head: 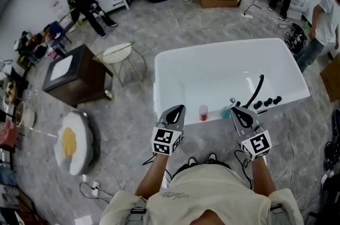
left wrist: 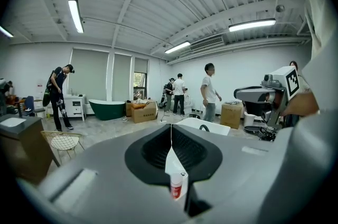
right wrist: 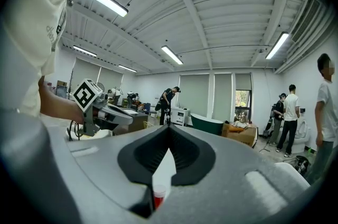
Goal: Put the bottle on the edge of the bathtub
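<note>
A small red bottle (head: 203,112) with a pale top stands upright on the near rim of the white bathtub (head: 170,67). It is between my two grippers and touches neither. My left gripper (head: 180,107) hovers just left of it, jaws shut and empty. My right gripper (head: 234,109) hangs to its right, also shut with nothing held. In the left gripper view the bottle (left wrist: 176,186) shows low in the gap behind the shut left gripper (left wrist: 170,126). The right gripper view shows the bottle (right wrist: 158,197) below the right gripper (right wrist: 169,126).
A teal item (head: 227,111), a black hose (head: 258,89) and black knobs (head: 268,102) sit on the tub's near right rim. A dark cabinet (head: 74,76), a wire chair (head: 120,55) and an egg-shaped cushion (head: 73,143) stand at left. Several people stand at the back.
</note>
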`<state>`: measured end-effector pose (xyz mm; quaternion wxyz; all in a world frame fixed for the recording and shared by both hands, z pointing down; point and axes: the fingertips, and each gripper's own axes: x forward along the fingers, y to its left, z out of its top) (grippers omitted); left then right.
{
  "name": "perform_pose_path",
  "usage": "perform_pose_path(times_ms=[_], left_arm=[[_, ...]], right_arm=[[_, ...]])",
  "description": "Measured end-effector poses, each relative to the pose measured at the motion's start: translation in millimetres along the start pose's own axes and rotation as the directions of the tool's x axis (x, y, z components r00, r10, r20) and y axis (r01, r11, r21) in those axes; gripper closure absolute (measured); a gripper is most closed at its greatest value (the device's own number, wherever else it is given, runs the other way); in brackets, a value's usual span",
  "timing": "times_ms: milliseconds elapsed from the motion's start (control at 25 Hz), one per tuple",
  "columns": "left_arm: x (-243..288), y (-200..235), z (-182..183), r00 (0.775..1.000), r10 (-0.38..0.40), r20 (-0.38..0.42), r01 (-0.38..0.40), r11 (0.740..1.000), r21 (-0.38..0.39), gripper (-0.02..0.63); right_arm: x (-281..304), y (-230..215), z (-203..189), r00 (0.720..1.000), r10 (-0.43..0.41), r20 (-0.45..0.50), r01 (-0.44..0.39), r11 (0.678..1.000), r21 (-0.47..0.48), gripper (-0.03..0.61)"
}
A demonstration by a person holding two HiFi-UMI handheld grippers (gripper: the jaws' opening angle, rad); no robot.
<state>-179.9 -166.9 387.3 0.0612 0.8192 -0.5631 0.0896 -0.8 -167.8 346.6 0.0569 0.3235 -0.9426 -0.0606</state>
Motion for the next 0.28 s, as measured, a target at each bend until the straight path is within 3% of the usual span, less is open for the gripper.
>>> perform_pose_path(times_ms=[280], left_arm=[[-2.7,2.9,0.8,1.0,-0.01,0.007,0.01,1.0,-0.005,0.594]], right_arm=[[-3.5,3.3,-5.4,1.0,-0.018,-0.01,0.018,1.0,0.013,0.578]])
